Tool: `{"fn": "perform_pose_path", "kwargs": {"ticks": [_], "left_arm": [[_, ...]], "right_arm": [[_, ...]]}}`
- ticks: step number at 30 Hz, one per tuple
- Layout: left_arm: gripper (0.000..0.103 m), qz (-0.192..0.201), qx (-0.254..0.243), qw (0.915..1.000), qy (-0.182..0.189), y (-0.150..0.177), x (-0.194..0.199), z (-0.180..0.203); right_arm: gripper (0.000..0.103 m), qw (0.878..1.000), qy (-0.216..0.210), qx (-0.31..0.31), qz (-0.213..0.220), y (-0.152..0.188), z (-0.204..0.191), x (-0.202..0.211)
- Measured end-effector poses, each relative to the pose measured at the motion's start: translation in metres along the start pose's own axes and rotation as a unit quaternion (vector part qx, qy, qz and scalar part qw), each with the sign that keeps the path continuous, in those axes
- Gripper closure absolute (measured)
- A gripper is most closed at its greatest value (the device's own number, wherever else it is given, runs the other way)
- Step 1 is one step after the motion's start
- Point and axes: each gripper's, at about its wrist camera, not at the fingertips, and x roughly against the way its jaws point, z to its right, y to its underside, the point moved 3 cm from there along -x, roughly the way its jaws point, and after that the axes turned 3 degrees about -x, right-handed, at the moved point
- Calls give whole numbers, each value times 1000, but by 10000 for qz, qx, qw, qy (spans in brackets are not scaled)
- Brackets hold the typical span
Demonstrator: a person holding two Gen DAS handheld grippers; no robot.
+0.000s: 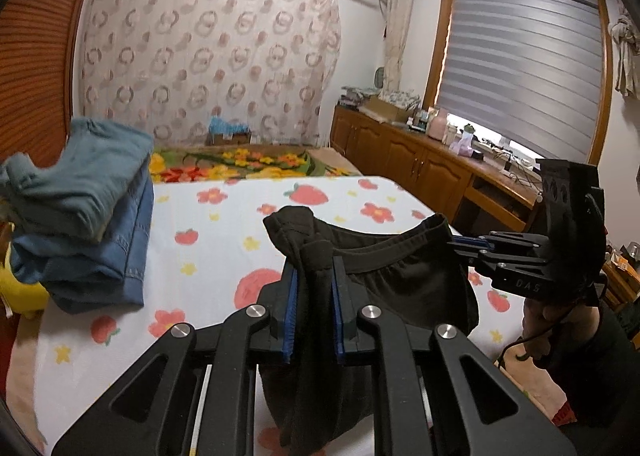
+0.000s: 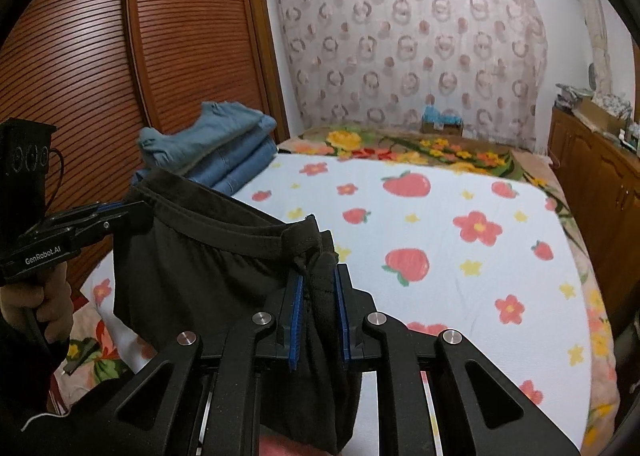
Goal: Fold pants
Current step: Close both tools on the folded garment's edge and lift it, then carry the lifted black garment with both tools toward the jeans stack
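Black pants [image 1: 400,276] hang by their waistband above the bed, stretched between my two grippers. My left gripper [image 1: 314,268] is shut on one end of the waistband, the cloth bunched between its blue pads. My right gripper [image 2: 318,276] is shut on the other end of the waistband [image 2: 224,224]. The right gripper also shows in the left wrist view [image 1: 472,246], and the left gripper shows in the right wrist view [image 2: 120,212]. The legs drop below both views, hidden by the gripper bodies.
The bed has a white sheet with strawberries and flowers [image 2: 440,240]. A stack of folded blue jeans [image 1: 88,216] lies at the bed's left side, also in the right wrist view [image 2: 216,148]. A wooden wardrobe [image 2: 120,56] stands left, low cabinets [image 1: 420,168] right.
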Motion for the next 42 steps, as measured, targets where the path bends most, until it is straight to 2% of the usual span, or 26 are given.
{"fn": "perform_pose_path", "kwargs": {"ticks": [10,20,31,42], "left_arm": [[87,342,-180,9992,-58,-19,26,4],[87,437,-307,9985,-118,-26,29,5],[87,395,-302,9987,-148,-31,22,2],[87,223,-162,9992,-278,-38,-13,-15]], "right_arm": [[88,9991,5,217,361,-13,-13,37],[88,9981,-14,321,519,-19,-18,48],[88,9978,-56,430,510,-31,-14,33],[89,9976,-91,571,385,-45,1,2]]}}
